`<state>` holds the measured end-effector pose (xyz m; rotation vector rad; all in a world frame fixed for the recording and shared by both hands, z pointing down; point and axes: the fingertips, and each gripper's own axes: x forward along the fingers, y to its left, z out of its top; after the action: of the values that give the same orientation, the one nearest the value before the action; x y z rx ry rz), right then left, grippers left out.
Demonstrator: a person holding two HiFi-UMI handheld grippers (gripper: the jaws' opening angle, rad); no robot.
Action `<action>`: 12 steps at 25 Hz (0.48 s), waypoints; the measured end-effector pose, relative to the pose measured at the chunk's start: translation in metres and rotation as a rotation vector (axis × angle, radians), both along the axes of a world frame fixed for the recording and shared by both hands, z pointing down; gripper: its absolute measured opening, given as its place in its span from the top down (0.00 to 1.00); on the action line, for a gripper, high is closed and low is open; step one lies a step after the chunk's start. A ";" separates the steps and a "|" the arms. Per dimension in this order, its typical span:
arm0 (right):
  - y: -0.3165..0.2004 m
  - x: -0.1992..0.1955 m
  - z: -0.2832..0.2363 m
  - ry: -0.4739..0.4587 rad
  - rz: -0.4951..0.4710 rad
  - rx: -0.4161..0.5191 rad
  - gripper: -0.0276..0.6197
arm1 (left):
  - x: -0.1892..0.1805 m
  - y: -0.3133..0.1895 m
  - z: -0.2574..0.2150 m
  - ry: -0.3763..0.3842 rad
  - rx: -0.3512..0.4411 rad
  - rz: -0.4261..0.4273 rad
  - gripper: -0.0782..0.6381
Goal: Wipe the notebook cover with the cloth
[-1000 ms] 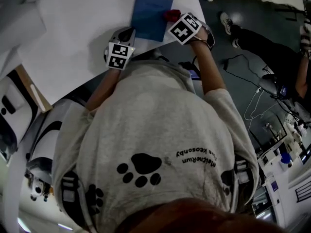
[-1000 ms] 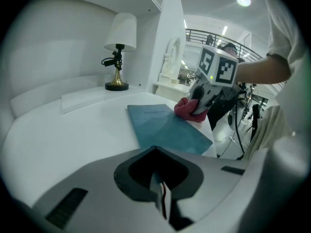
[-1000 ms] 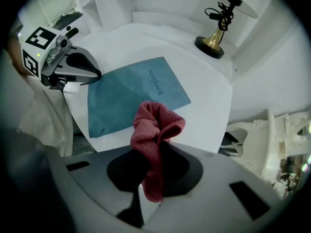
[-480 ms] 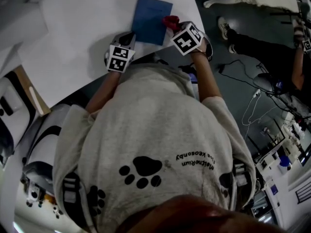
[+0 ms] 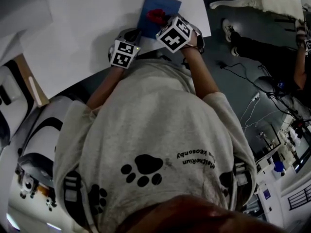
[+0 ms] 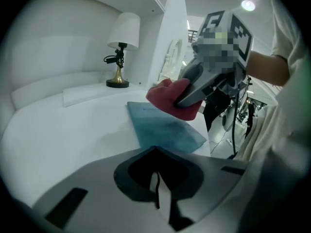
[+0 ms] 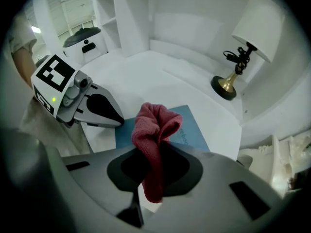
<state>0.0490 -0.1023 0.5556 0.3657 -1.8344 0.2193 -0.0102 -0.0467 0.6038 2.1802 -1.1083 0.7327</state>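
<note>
Shifted onto the blue notebook point(image 5: 167, 3), right gripper point(image 5: 161, 22) clenches the red cloth point(image 5: 156, 15) for wiping; left gripper point(image 5: 133, 34) (closed, empty) seemingly pins its corner.

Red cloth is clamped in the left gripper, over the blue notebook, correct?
No. The red cloth is clamped in the right gripper, over the blue notebook; the right gripper view shows it between those jaws. The left gripper is shut, empty.

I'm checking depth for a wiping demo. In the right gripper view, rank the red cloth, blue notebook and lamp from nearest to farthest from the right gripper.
1. red cloth: clamped in the jaws, centre.
2. blue notebook: lying flat just beyond the cloth.
3. lamp: far back, at the right.
</note>
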 end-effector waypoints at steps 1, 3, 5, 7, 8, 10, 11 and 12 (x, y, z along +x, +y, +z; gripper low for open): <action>0.003 -0.009 0.000 -0.003 -0.020 -0.001 0.87 | 0.000 0.001 -0.001 0.000 0.000 0.001 0.87; 0.006 -0.024 0.004 -0.007 -0.056 -0.006 0.87 | 0.000 0.002 -0.001 -0.002 0.001 0.002 0.87; 0.005 -0.035 0.011 -0.005 -0.086 -0.011 0.87 | 0.003 -0.001 0.001 -0.003 0.001 0.003 0.87; 0.004 -0.044 0.018 0.004 -0.111 -0.017 0.87 | 0.005 -0.003 0.002 -0.005 0.001 0.005 0.87; 0.005 -0.048 0.020 0.011 -0.123 -0.021 0.87 | 0.004 -0.002 0.001 -0.006 0.001 0.005 0.87; 0.007 -0.056 0.025 0.031 -0.147 -0.031 0.87 | 0.002 -0.001 0.000 -0.006 0.000 0.004 0.87; 0.008 -0.058 0.028 0.044 -0.159 -0.037 0.87 | 0.001 -0.001 -0.001 -0.006 0.000 0.004 0.87; 0.009 -0.060 0.032 0.057 -0.169 -0.042 0.87 | 0.000 0.000 -0.001 -0.005 -0.001 0.005 0.87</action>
<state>-0.0112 -0.0929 0.5873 0.1839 -1.7913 0.1291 -0.0101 -0.0464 0.6027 2.1823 -1.1059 0.7410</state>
